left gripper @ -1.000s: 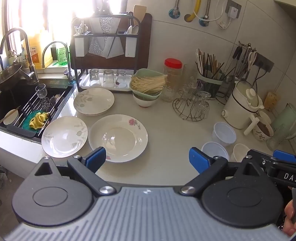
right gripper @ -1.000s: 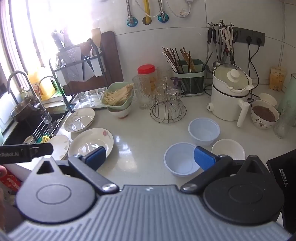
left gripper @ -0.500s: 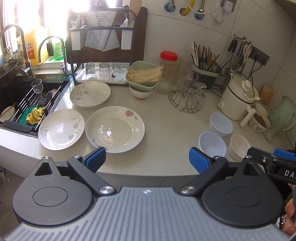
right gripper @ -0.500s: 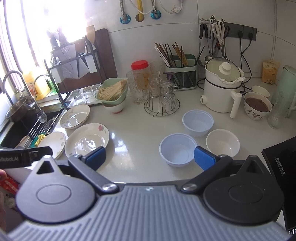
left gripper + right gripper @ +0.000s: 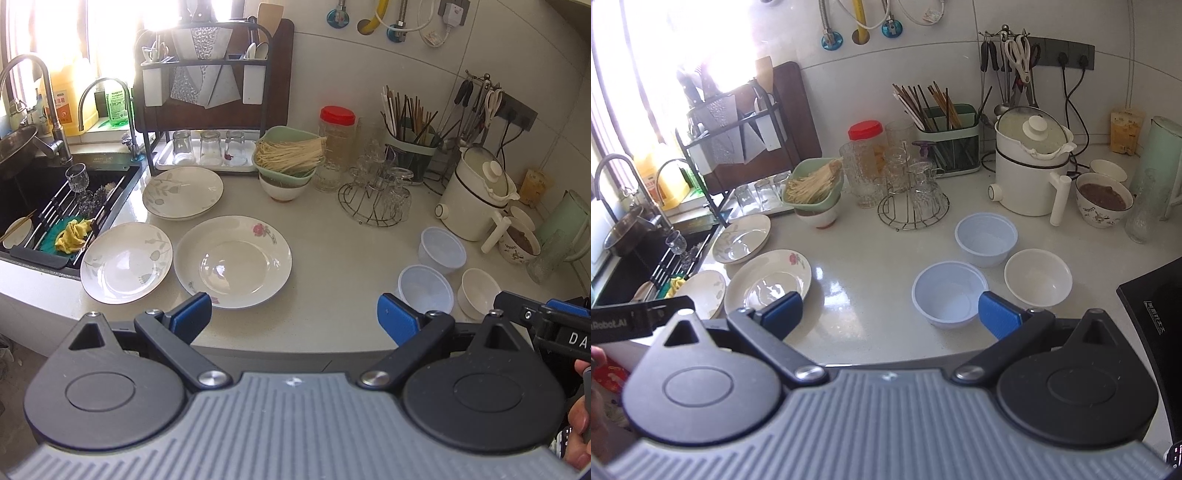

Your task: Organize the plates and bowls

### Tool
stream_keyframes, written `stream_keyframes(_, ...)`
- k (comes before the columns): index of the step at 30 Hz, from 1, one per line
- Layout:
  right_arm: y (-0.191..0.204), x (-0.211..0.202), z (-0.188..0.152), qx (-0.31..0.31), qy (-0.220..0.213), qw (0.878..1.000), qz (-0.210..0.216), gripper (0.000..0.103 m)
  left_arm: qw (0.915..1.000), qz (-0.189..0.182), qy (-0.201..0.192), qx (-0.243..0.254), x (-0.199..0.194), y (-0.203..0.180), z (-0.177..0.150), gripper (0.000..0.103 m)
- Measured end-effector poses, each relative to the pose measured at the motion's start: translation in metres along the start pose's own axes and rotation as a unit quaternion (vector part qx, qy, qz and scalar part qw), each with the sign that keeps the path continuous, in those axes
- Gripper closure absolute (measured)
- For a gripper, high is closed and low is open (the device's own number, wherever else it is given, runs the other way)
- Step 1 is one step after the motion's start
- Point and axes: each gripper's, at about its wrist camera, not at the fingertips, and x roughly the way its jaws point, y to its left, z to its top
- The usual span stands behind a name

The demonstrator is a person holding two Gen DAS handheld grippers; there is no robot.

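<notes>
Right tool (image 5: 888, 315) open, empty, just behind blue bowl (image 5: 947, 293).

White glazed round plate with pink rose print (image 5: 232, 261) near table front edge; second rose sprig at its near rim. White round plate with grey leaf pattern (image 5: 126, 262) at left edge by the black sink (image 5: 26, 192). Another cream round plate with grey-green leaf motifs (image 5: 183, 192) further back. Two pale blue translucent plastic bowls (image 5: 949, 293) (image 5: 986, 238), plain. Plain white ceramic bowl (image 5: 1038, 277) beside them. Pale green bowl of beige noodles (image 5: 288, 157) on white bowl. Clear jar with red lid (image 5: 337, 116). White electric pot (image 5: 1028, 173). White speckled table (image 5: 332, 258). Left tool (image 5: 293, 319) and right tool (image 5: 890, 314): blue pads, black arms, grey ribbed body. Yellow cloth (image 5: 74, 230) on teal mat.
</notes>
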Motion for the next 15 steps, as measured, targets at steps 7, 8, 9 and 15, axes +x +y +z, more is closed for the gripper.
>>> stream_keyframes(7, 0.0, 0.009, -0.01, 0.0, 0.022, 1.0, 0.0, 0.0, 0.9997, 0.016, 0.009, 0.013, 0.005, -0.003, -0.009, 0.005)
stream_keyframes(8, 0.0, 0.009, -0.011, 0.002, 0.024, 1.0, 0.001, 0.0, 0.9997, 0.019, 0.004, 0.018, 0.004, -0.004, -0.01, 0.005)
stream_keyframes(9, 0.0, 0.008, -0.012, 0.0, 0.022, 1.0, -0.001, 0.0, 0.9998, 0.014, 0.004, 0.014, 0.004, -0.003, -0.011, 0.005)
stream_keyframes(15, -0.001, 0.004, -0.013, -0.001, 0.018, 1.0, -0.009, 0.0, 0.9995, 0.031, 0.007, 0.01, 0.005, 0.001, -0.01, 0.005)
